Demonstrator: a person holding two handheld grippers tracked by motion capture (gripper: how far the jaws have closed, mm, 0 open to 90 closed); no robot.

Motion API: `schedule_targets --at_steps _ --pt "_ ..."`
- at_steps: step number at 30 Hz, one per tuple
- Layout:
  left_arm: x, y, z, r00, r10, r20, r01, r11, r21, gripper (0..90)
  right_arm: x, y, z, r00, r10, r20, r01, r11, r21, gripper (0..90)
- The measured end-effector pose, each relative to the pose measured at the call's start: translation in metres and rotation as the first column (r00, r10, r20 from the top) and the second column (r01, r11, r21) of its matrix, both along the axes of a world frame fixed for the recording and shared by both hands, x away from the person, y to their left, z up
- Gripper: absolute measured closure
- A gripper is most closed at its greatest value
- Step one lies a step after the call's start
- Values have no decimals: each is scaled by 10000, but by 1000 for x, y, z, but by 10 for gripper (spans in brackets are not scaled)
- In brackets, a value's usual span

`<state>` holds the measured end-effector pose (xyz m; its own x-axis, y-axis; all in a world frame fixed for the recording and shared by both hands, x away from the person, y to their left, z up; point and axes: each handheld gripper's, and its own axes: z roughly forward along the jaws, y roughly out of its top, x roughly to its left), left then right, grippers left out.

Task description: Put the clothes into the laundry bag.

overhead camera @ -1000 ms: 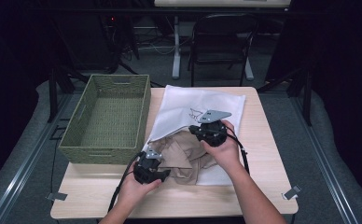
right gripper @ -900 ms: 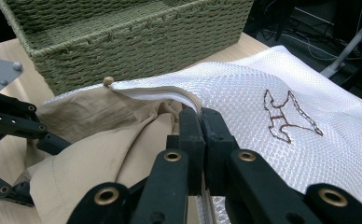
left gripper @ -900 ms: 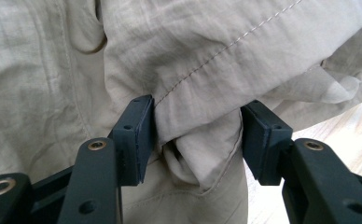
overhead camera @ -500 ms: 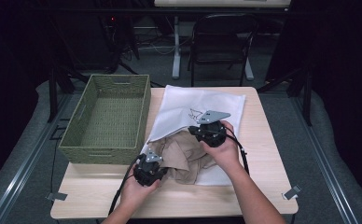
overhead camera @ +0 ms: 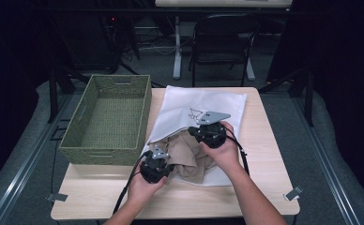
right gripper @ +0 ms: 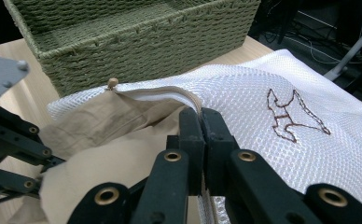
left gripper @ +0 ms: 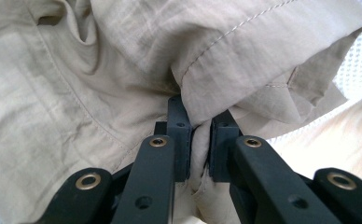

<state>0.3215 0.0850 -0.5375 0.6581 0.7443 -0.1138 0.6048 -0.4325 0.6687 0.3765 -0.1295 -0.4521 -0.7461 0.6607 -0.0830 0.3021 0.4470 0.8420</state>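
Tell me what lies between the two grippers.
Bunched beige garment spilling from the white mesh bag spans left gripper to right gripper, in the high view.

crumpled beige garment (overhead camera: 189,159) lies half inside the white mesh bag (overhead camera: 203,105).

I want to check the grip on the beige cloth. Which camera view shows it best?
The left gripper view: the left gripper pinches a fold of the beige cloth close up. The high view shows the cloth small, coming out of the white mesh bag. The right gripper view shows it under the bag's edge.
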Motion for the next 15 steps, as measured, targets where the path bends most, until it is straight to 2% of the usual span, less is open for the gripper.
schedule_targets --at_steps 9,15 --pt "15 -22 3 9999 45 141 -46 10000 88 824 0 0 0 10000 20 -9 -20 10000 59 885" --pt "26 -31 1 9995 277 151 -274 9994 -187 823 0 0 0 10000 11 -16 -11 10000 77 884"
